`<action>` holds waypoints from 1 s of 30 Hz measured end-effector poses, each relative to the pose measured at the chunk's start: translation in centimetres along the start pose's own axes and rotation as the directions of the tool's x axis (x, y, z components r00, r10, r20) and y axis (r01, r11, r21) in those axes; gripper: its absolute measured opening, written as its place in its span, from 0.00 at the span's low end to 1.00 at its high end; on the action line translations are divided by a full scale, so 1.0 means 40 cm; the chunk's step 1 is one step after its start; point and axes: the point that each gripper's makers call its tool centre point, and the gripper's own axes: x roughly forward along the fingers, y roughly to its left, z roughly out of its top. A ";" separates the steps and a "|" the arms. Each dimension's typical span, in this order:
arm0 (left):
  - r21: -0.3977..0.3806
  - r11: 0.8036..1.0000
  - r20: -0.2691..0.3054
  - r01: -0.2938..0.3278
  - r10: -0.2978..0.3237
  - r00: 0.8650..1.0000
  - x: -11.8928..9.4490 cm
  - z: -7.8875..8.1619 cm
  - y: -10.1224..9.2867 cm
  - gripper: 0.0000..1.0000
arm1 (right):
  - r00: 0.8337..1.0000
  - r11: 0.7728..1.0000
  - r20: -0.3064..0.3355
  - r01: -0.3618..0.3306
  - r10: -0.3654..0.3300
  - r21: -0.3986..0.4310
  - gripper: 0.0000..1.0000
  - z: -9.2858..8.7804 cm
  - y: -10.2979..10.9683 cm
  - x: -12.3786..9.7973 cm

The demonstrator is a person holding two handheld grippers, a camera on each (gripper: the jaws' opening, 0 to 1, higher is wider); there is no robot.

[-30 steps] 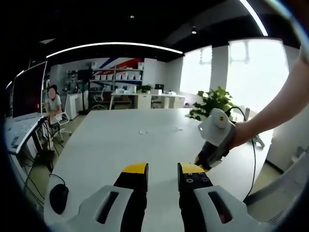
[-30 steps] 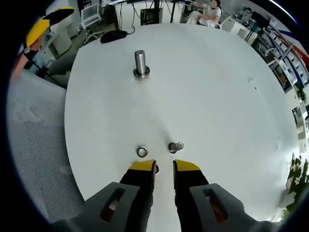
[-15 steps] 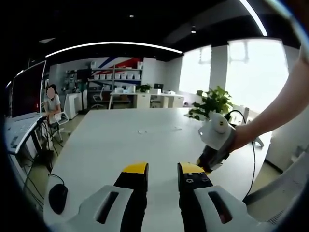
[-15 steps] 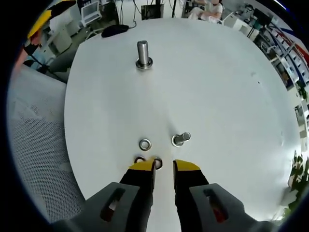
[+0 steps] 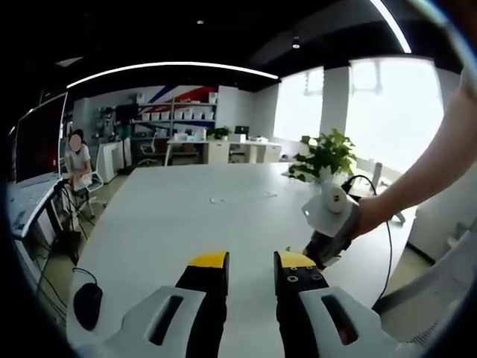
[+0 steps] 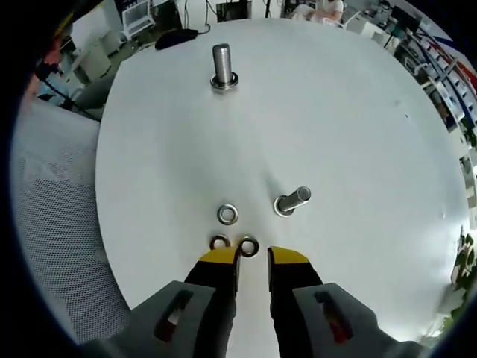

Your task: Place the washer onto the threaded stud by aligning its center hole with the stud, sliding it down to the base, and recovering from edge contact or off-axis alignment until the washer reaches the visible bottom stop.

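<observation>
Three washers (image 6: pixel 228 214) are seen lying flat on the white table (image 6: pixel 358 134), grouped just ahead of the right gripper (image 6: pixel 253 257), whose jaws are parted narrowly with nothing held. One threaded stud (image 6: pixel 222 67) stands upright at the far side, well apart from the washers; a second stud (image 6: pixel 292 201) stands nearer, beside them. The left gripper (image 5: pixel 250 262) is held above the table, narrowly open and empty. A black mouse (image 5: pixel 87 306) is seen near the table edge.

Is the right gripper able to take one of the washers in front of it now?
Probably yes. The right gripper has its jaws open just short of two washers lying flat on the bare table, with nothing between them.
</observation>
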 end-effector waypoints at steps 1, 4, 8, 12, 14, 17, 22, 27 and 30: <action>0.000 1.000 -0.001 0.001 -0.001 1.000 0.001 -0.001 0.000 0.22 | 1.000 1.000 -0.002 0.000 0.000 -0.001 0.16 -0.002 -0.001 0.002; -0.001 1.000 -0.002 0.003 -0.003 1.000 0.002 -0.002 -0.001 0.22 | 1.000 1.000 -0.001 -0.001 0.001 0.006 0.16 -0.002 -0.001 0.002; 0.002 1.000 -0.002 0.002 -0.002 1.000 0.000 -0.003 -0.001 0.22 | 1.000 1.000 -0.002 -0.004 0.004 0.008 0.17 -0.002 -0.001 0.007; 0.007 1.000 -0.008 0.002 -0.002 1.000 0.001 -0.005 -0.002 0.22 | 1.000 1.000 0.006 -0.008 0.008 0.014 0.17 0.002 -0.002 0.014; 0.005 1.000 -0.008 0.001 -0.001 1.000 0.000 -0.006 -0.001 0.22 | 1.000 1.000 0.005 -0.014 0.013 0.017 0.17 0.005 -0.002 0.015; 0.002 1.000 -0.008 0.001 -0.001 1.000 0.001 -0.006 0.001 0.22 | 1.000 1.000 0.007 -0.018 0.018 0.012 0.17 0.008 0.004 0.013; 0.002 1.000 -0.010 0.002 -0.002 1.000 0.002 -0.007 0.000 0.22 | 1.000 1.000 0.010 -0.021 0.021 0.019 0.17 0.010 0.006 0.014; 0.000 1.000 -0.012 0.002 -0.002 1.000 0.001 -0.007 0.000 0.22 | 1.000 1.000 -0.002 -0.028 0.028 0.005 0.17 0.003 0.012 0.019; -0.001 1.000 -0.012 0.001 -0.001 1.000 0.000 -0.008 0.001 0.22 | 1.000 0.999 0.006 -0.028 0.028 0.024 0.17 0.004 0.010 0.016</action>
